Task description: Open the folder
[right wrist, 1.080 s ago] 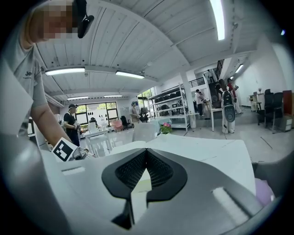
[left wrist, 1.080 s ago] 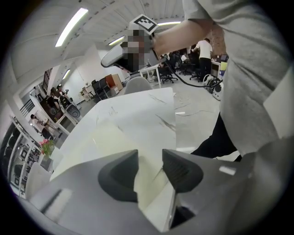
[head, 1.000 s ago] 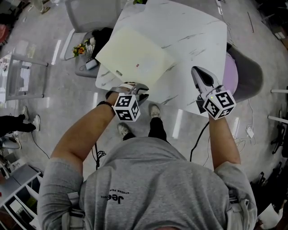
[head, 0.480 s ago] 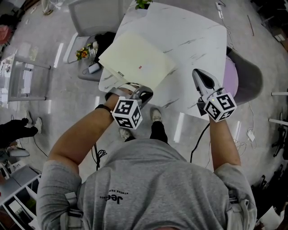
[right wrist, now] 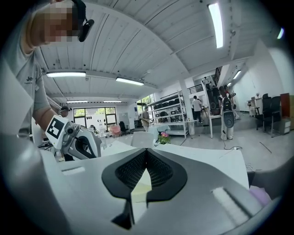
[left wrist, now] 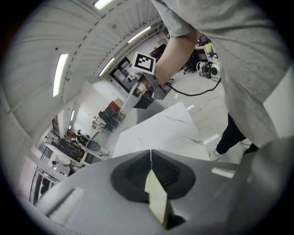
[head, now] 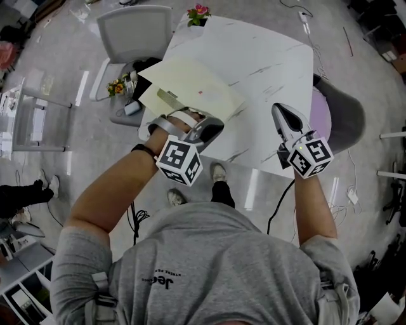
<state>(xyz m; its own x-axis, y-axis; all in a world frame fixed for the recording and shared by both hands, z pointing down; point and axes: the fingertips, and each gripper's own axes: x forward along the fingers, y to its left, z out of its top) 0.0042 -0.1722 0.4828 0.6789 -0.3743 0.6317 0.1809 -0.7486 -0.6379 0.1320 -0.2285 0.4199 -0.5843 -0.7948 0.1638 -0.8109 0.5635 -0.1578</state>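
So here's where I'm at: the left gripper (head: 189,119) is clamped shut on the near edge of the folder's (head: 193,86) pale yellow cover. In the left gripper view the thin sheet (left wrist: 156,195) sits pinched right between the pads. From the head view the folder lies on the left side of the white marbled desk (head: 266,57), with its left corner poking out past the desk edge. The cover's near edge is raised off the bottom leaf, and a darker strip (head: 167,98) shows in the gap underneath. The right gripper (head: 278,109) hangs over the near right part of the desk, well apart from the folder, and isn't holding anything. Its jaws are closed, tips together, in the right gripper view (right wrist: 147,153). There's a little pale patch visible through the slot behind the tips. A grey chair (head: 133,25) and some pink flowers (head: 200,11) sit at the far side of the desk.
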